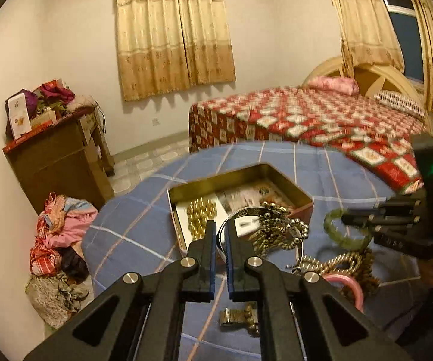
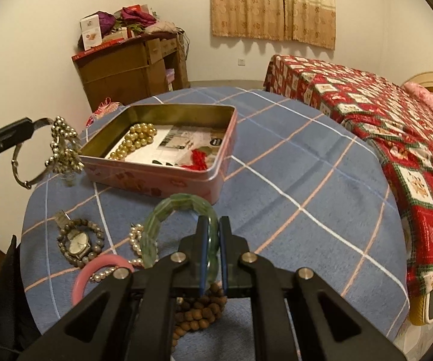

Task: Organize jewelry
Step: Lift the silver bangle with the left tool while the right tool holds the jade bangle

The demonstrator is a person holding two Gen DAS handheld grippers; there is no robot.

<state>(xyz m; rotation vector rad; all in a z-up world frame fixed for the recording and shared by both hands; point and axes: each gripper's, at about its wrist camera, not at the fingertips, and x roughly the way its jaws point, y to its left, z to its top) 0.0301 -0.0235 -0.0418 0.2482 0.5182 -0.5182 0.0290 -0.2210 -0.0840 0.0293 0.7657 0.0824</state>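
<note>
Left hand-held gripper clenches a silver bangle with bead clusters above the table, beside the pink tin; right hand-held gripper grasps the green bracelet, lifted near the tin's front edge

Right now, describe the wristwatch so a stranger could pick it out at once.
Start at the round table with the blue plaid cloth and find the pink tin on it. Nearer than the tin, toward the table's left edge, loose jewelry lies in a cluster. The wristwatch lies there ringed by a grey bead bracelet; it alone has a pale dial and a metal band.
</note>
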